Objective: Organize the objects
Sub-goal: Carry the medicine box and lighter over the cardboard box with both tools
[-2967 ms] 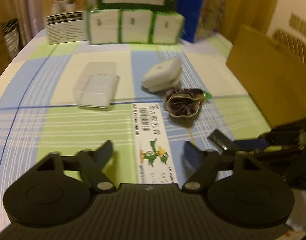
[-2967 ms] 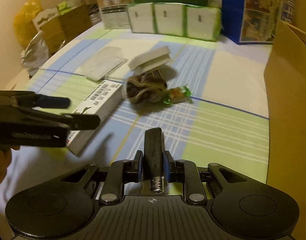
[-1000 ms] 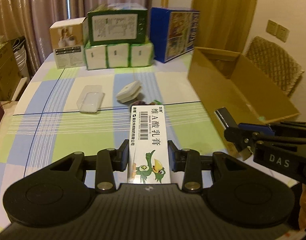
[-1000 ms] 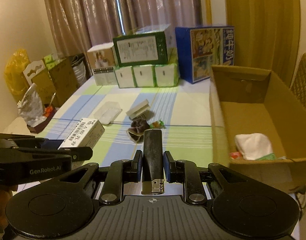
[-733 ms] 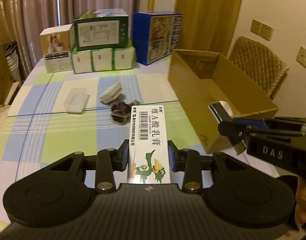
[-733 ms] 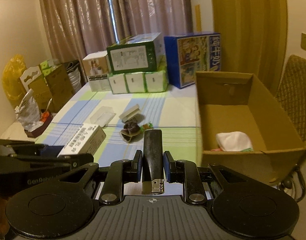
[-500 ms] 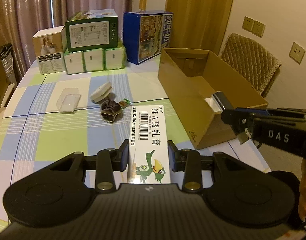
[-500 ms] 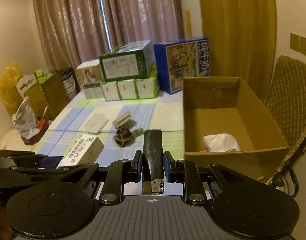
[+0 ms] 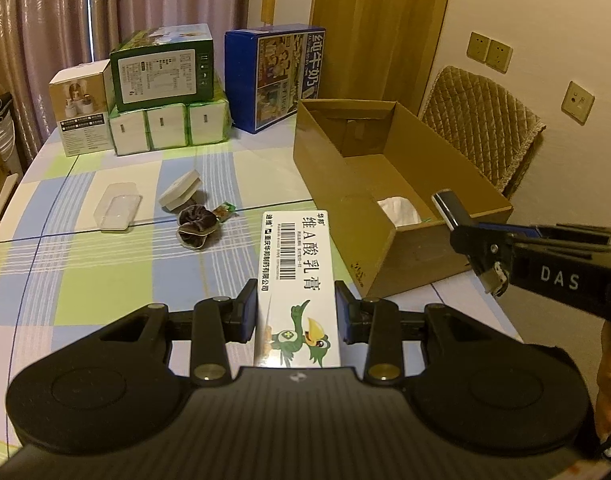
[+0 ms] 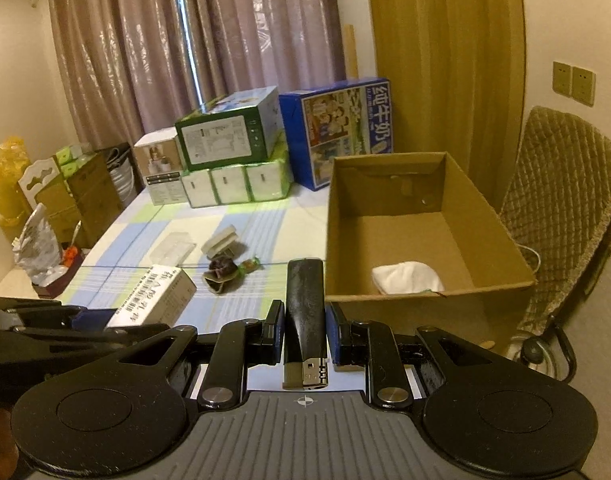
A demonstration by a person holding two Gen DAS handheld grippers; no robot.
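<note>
Checked table [image 9: 105,292] w/ stacked boxes at back, open carton [image 10: 501,240] on right. L gripper [image 9: 296,310] clamps ointment box [image 9: 295,276], held above table. R gripper [image 10: 304,330] pinches black lighter [image 10: 304,308] near carton's front edge; white cloth [image 10: 407,277] inside.

A: Where does the left wrist view sit?
B: Behind the left gripper [image 9: 296,310], raised over the near end of the desk [image 9: 105,280], facing the far curtains [image 9: 105,20]

A: And the right wrist view?
B: Behind the right gripper [image 10: 304,330], further right, facing the same way

A: What do they share?
B: The cardboard box [image 9: 333,168] [image 10: 345,240], the stacked cartons [image 9: 161,68] [image 10: 229,136], the chair [image 9: 481,120] [image 10: 561,184], and each other's gripper at the frame edge
</note>
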